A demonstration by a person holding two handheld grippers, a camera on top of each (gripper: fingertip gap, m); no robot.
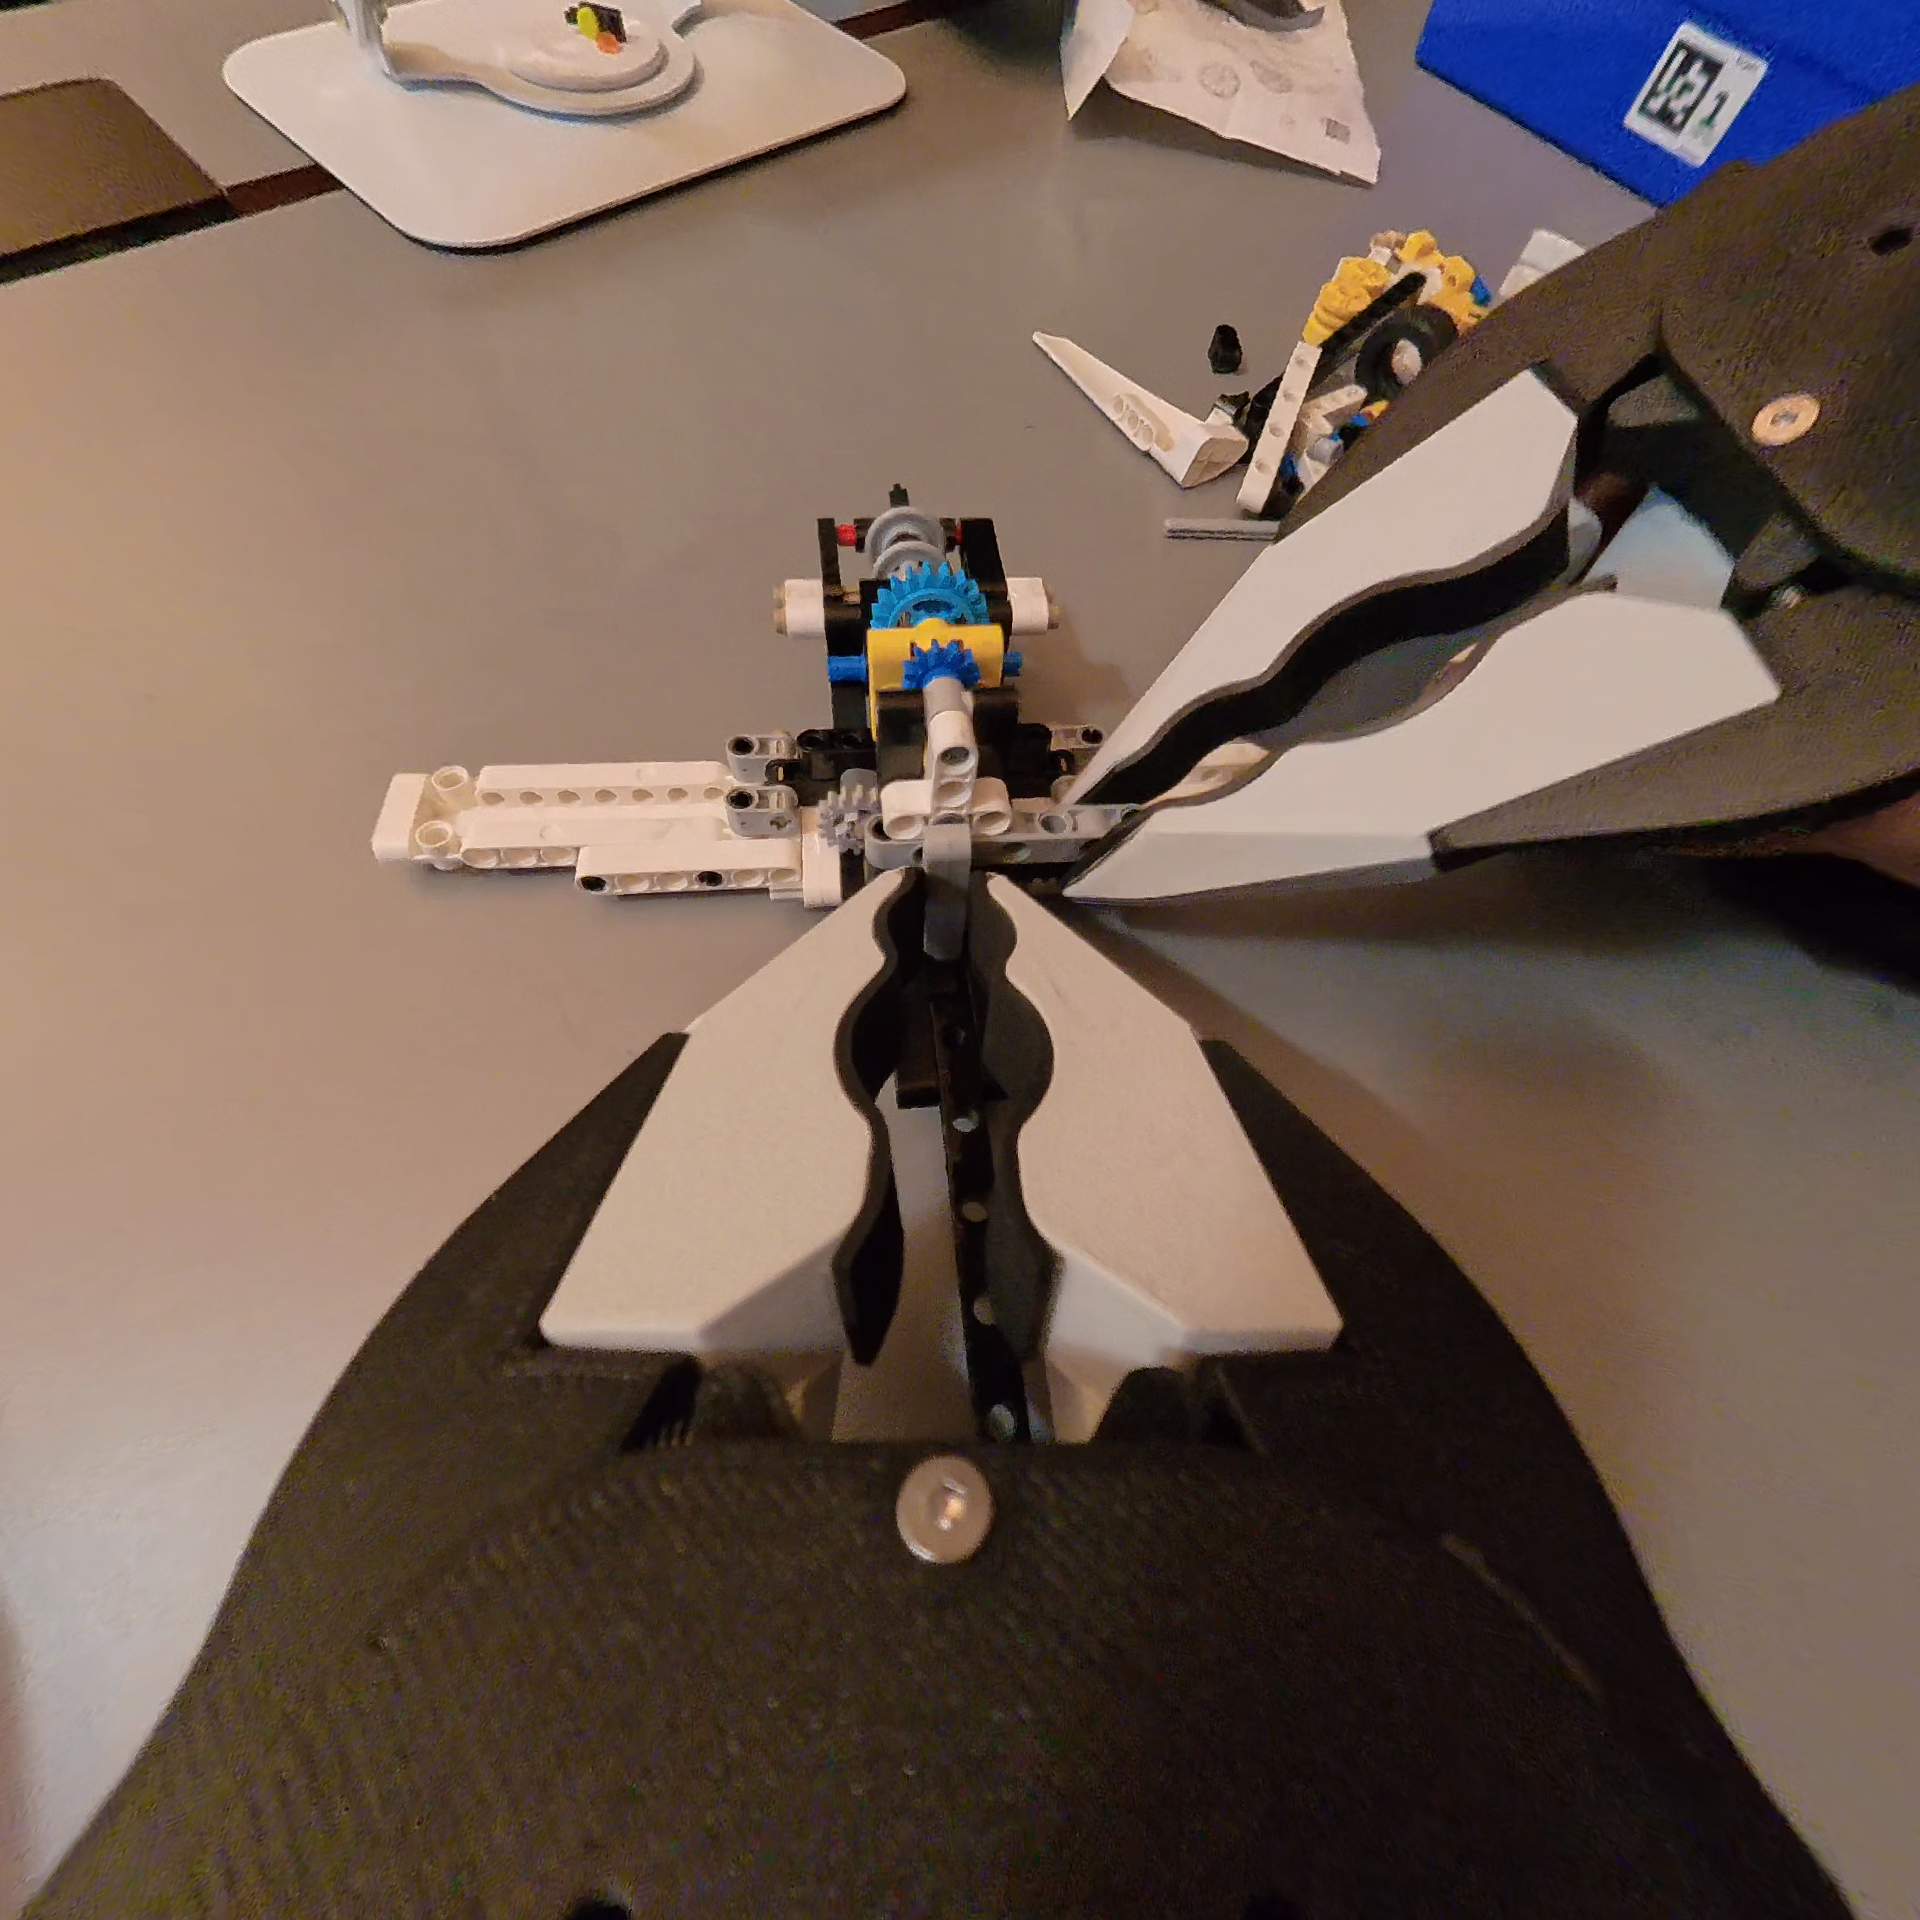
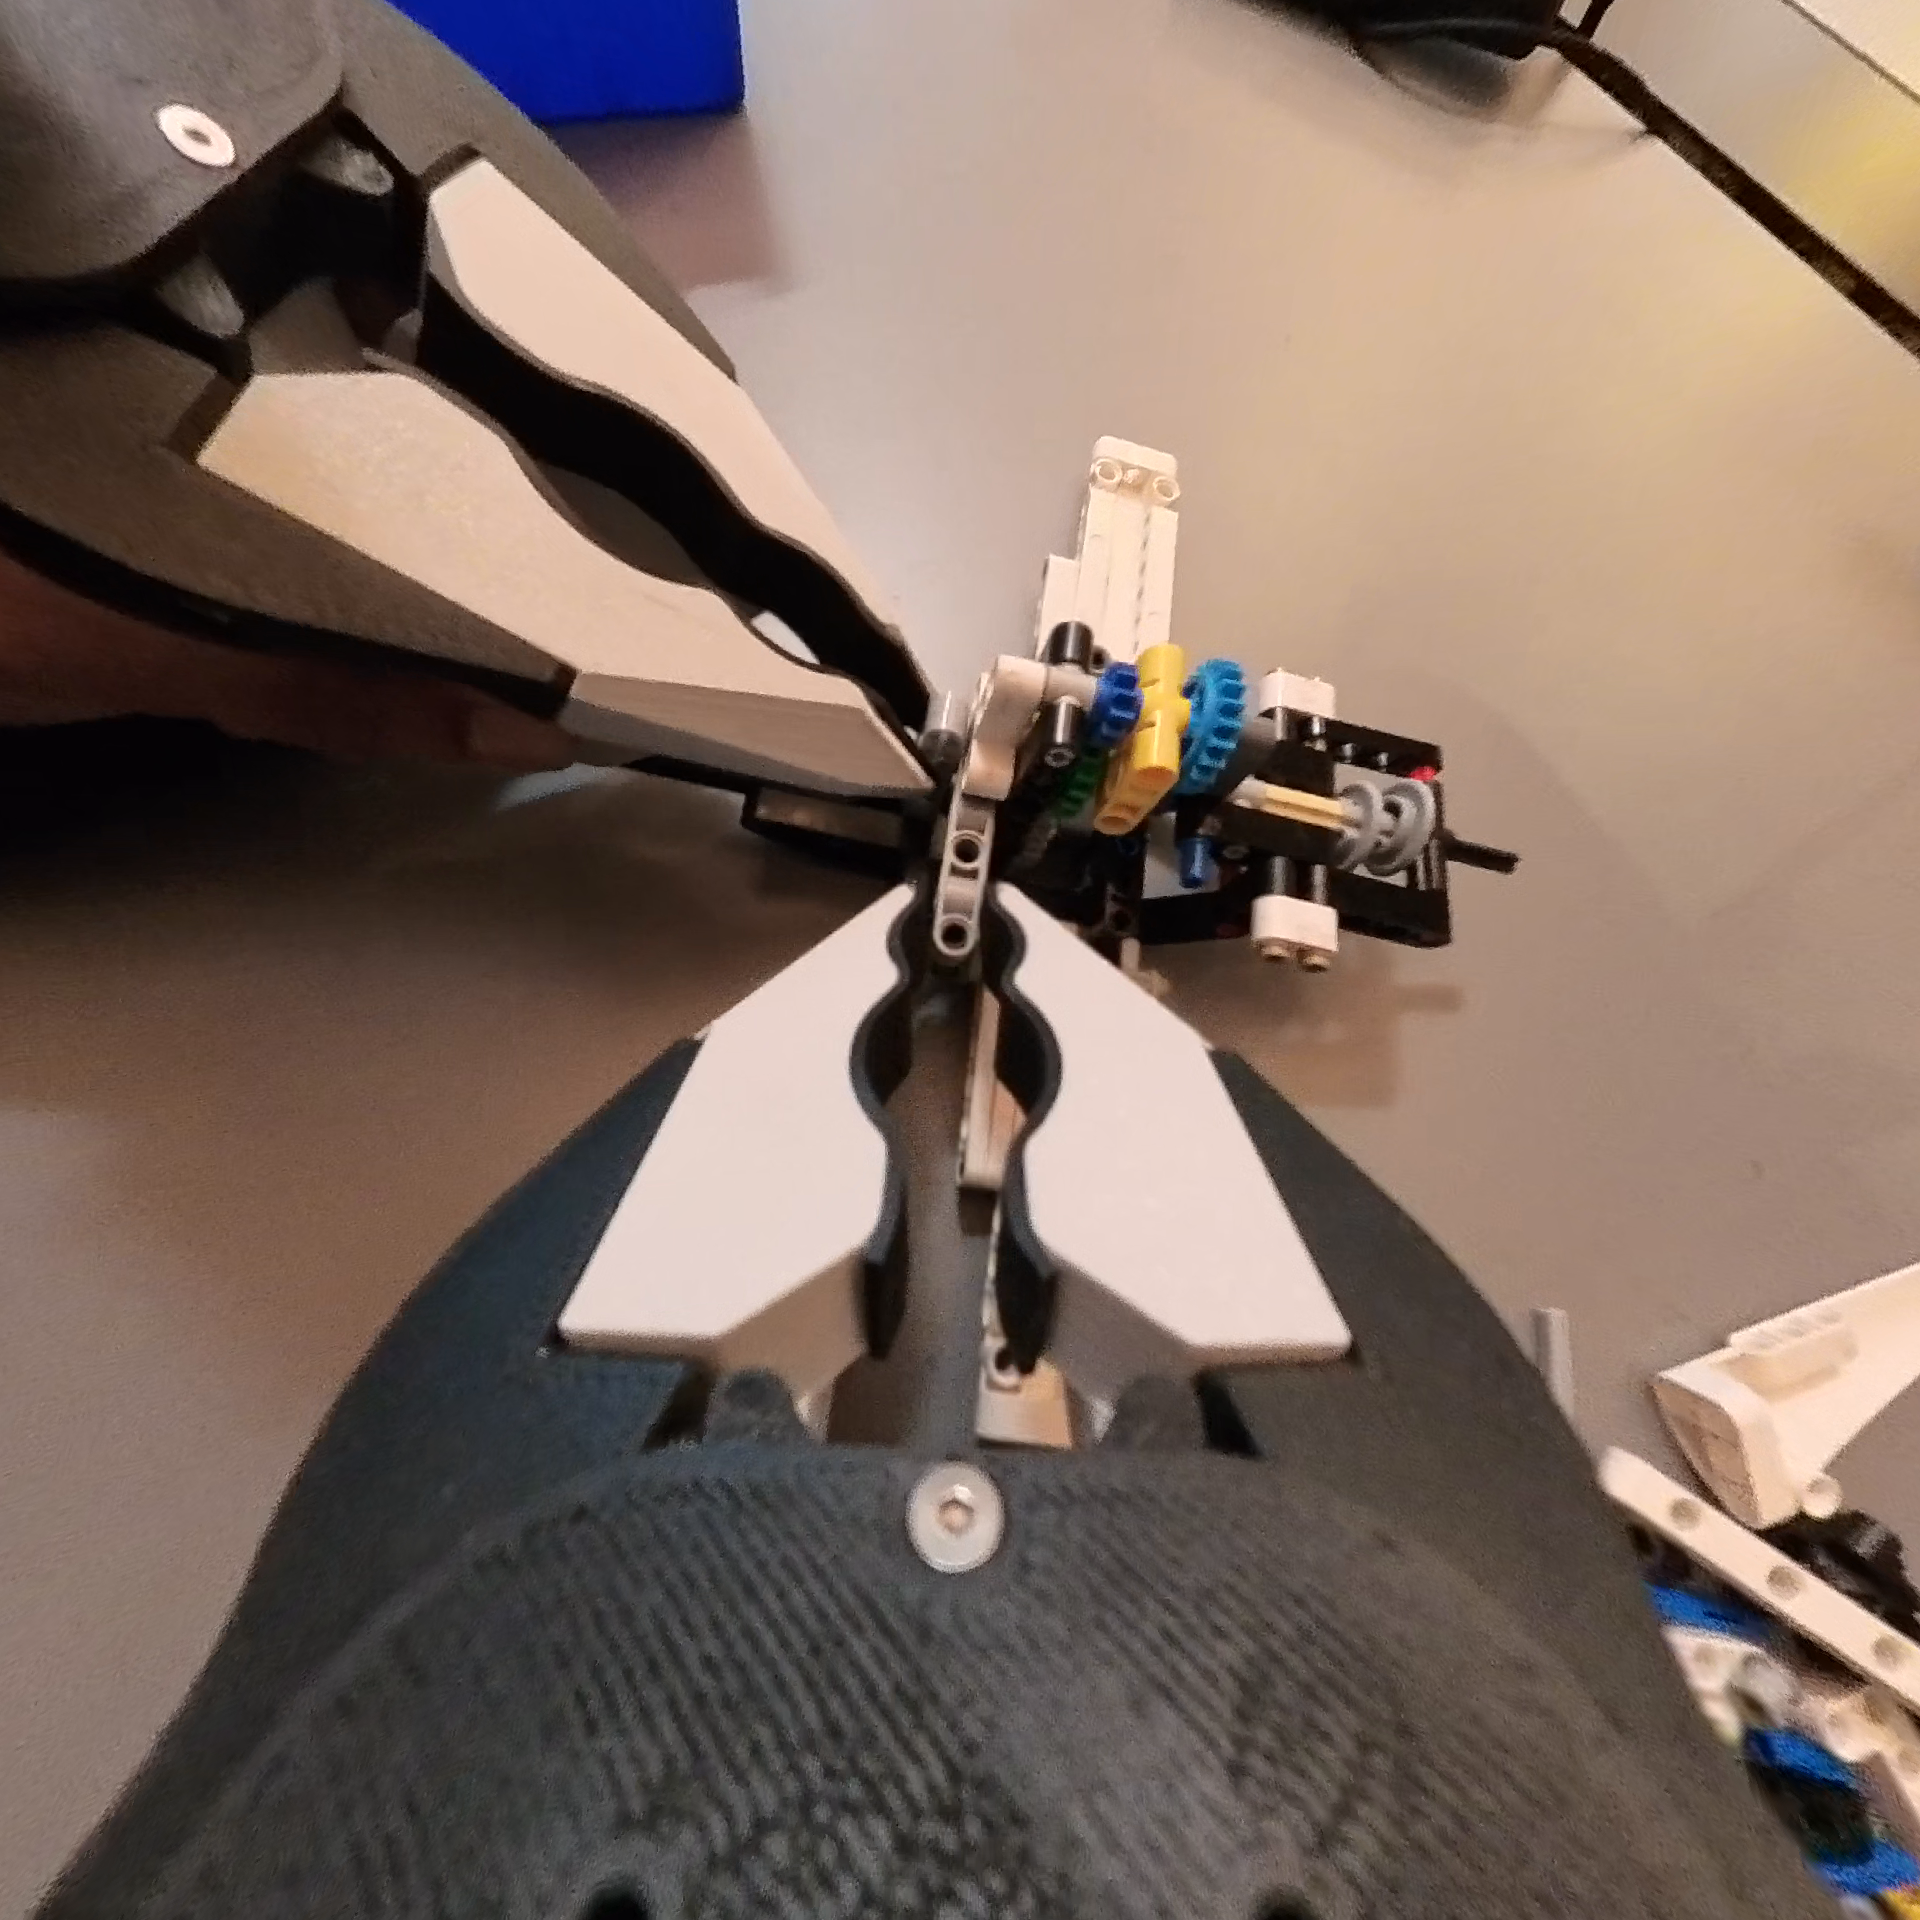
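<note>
The brick-built gear model is sitting mid-table, white beams reaching out one side. The left gripper is pinching a grey connector piece at the model's near edge, fingers almost together. The right gripper is clamping the end of a grey holed beam, jaws just as narrow. Best handling, I'd judge: steady, squeezing square, no twisting. Loose parts are crowding one flank beyond the right gripper; a white base plate and blue box are lying well apart.
</note>
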